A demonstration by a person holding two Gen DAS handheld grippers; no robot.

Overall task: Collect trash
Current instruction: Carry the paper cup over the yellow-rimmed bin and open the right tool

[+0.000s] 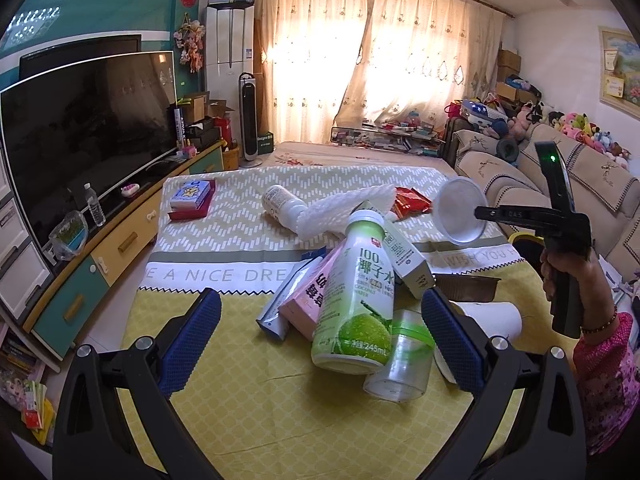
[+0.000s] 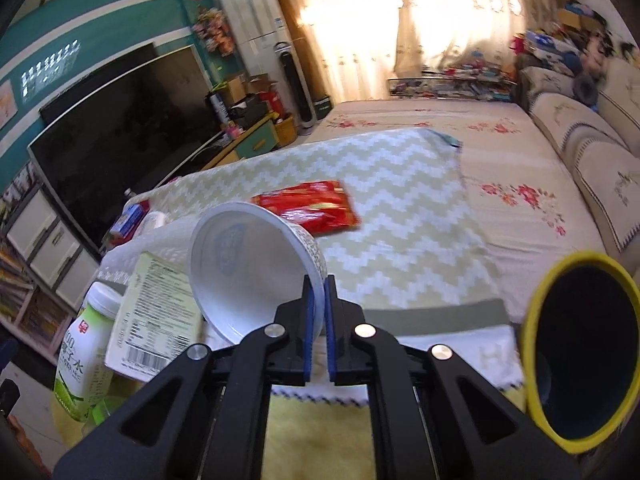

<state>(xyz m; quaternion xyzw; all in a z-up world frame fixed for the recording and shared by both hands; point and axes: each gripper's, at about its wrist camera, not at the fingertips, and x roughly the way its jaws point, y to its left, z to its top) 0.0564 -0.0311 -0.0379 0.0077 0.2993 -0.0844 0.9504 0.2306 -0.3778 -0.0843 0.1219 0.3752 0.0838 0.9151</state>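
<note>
- Right gripper [image 2: 319, 304]: fingers pinch the rim of a white paper bowl [image 2: 248, 272].
- Left gripper [image 1: 320, 340]: fingers wide apart, coconut-water bottle [image 1: 356, 300] between them.
- Yellow cloth [image 1: 280, 408] under the trash; television [image 1: 80, 132] left.

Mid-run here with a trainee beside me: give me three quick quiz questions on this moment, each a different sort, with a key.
1. True or false: the right tongs grip the white bowl by its rim.
2. What state are the left tongs in? A open, B shut on the coconut water bottle, C shut on nothing.
3. Fill in: the bin right of the bowl has a ___ rim.

Key: 1 true; 2 A; 3 yellow.
</note>
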